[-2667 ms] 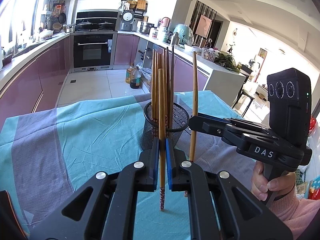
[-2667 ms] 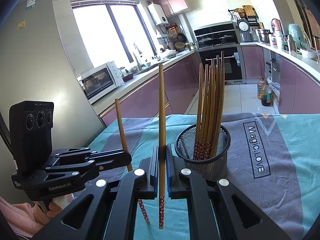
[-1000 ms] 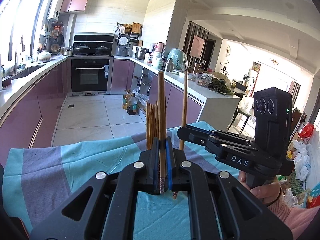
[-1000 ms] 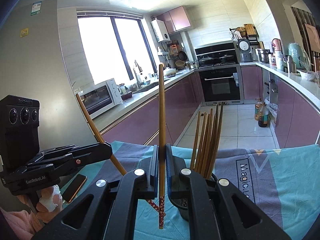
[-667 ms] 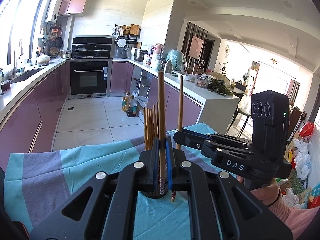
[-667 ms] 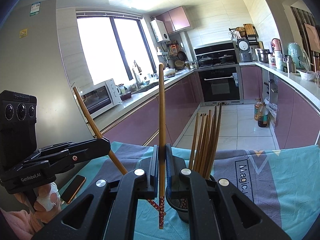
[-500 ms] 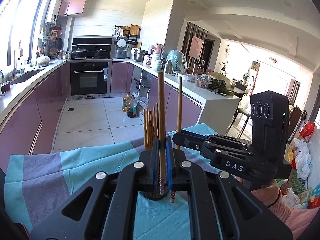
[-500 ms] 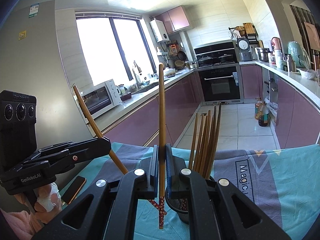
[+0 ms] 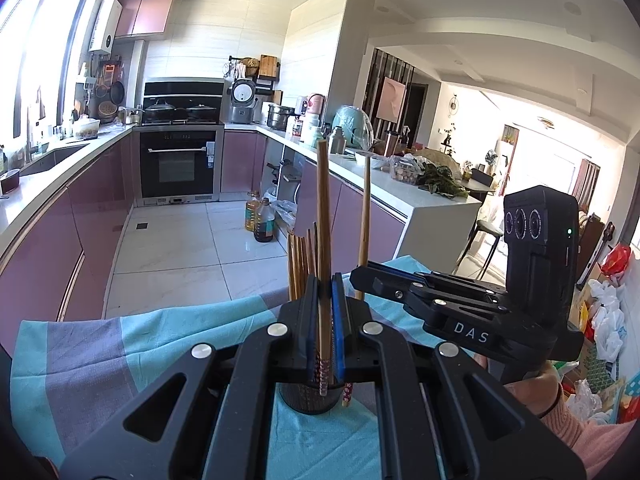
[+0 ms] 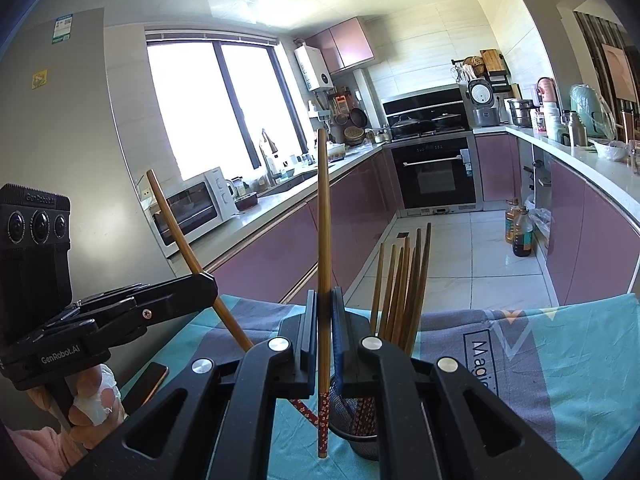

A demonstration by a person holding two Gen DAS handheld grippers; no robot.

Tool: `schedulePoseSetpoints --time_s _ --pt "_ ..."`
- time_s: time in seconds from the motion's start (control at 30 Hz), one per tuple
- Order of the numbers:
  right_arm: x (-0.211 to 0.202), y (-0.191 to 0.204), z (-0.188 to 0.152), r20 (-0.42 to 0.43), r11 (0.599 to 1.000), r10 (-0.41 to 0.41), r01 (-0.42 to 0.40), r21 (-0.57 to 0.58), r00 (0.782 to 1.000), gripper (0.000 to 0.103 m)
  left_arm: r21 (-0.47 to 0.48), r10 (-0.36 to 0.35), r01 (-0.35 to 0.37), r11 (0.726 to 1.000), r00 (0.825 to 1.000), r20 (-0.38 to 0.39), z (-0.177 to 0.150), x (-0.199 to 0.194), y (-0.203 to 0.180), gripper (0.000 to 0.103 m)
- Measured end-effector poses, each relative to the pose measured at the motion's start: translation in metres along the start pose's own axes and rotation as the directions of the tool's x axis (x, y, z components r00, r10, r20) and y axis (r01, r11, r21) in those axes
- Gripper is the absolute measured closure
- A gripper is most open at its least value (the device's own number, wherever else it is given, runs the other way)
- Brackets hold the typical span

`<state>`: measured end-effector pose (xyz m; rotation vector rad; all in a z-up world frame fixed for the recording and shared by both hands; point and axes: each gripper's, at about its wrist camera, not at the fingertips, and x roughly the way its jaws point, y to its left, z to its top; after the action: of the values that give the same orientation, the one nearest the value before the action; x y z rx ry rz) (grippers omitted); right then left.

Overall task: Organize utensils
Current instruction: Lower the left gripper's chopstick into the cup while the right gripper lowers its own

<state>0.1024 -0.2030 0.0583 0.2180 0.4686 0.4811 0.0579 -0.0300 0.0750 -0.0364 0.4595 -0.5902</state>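
A black mesh holder (image 9: 310, 398) (image 10: 360, 412) stands on the cloth with several wooden chopsticks (image 9: 302, 260) (image 10: 400, 288) upright in it. My left gripper (image 9: 325, 284) is shut on one upright chopstick (image 9: 322, 208), whose patterned lower end hangs in front of the holder. My right gripper (image 10: 325, 292) is shut on another chopstick (image 10: 323, 220). In the left wrist view the right gripper (image 9: 356, 276) is just right of the holder with its chopstick (image 9: 365, 208). The right wrist view shows the left gripper (image 10: 208, 284) with its chopstick (image 10: 180, 236) tilted. Whether either tip is inside the holder, I cannot tell.
A teal and grey cloth (image 9: 100, 352) (image 10: 560, 360) covers the table. A phone (image 10: 146, 376) lies on it near the hand at the left. Behind the table are a tiled floor, purple cabinets, an oven (image 9: 178, 164) and oil bottles (image 9: 260, 224).
Since the earliest frames both grippers have risen with their chopsticks and drawn in over the holder. In the last half second almost nothing has moved.
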Motion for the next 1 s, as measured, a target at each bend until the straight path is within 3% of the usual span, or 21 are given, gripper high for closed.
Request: schedulePoseSetpoints --time_s 1.0 --pt "0.025 -0.023 0.009 0.015 0.998 -0.058 0.057 0.037 0.998 0.097 -0.003 -0.002 0.002 1.000 1.000 0.008 0.013 0.004 0.008 0.096"
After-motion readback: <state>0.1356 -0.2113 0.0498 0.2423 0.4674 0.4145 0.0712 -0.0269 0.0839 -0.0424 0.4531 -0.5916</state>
